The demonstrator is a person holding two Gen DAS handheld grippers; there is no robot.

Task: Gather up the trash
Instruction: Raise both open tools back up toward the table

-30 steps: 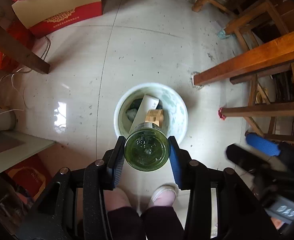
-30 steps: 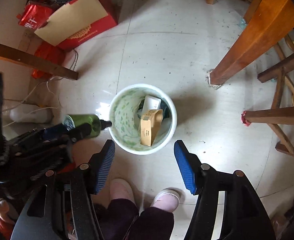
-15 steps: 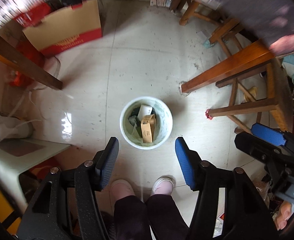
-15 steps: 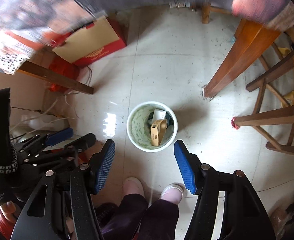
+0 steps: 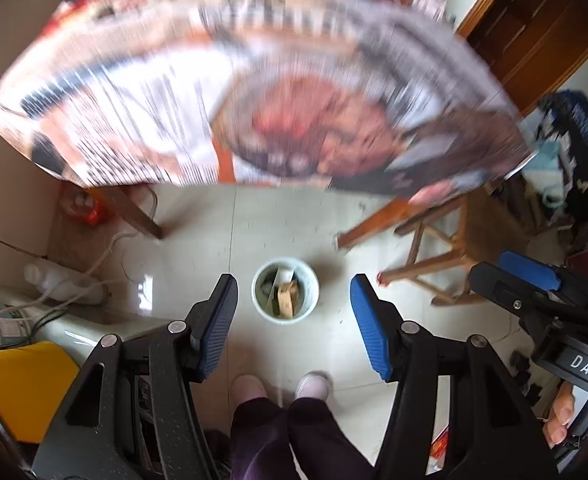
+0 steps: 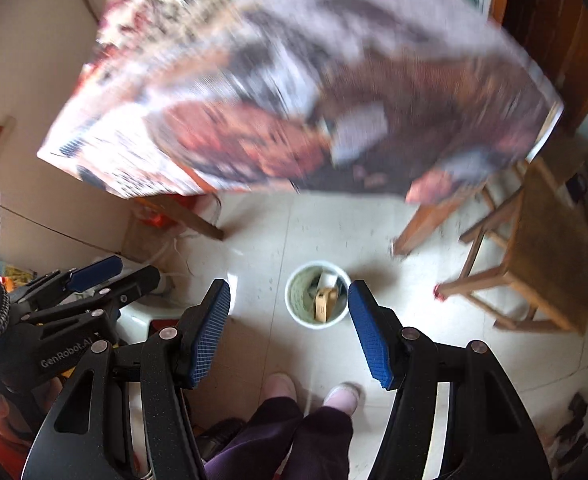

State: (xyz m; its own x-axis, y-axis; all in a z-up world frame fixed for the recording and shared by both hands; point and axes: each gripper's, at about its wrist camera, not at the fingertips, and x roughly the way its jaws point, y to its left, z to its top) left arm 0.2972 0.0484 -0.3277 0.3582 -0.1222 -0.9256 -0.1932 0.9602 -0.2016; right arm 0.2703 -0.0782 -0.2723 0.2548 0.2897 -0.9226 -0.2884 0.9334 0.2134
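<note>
A blurred table (image 5: pixel 253 92) covered in printed paper fills my upper view — one wooden stool (image 6: pixel 550 240) stands beside it on the pale tiled floor (image 5: pixel 285 220). One white bin (image 5: pixel 285 298) far below holds the trash. My left gripper (image 5: pixel 291 320) and right gripper (image 6: pixel 289 326) both gape, empty.
</note>
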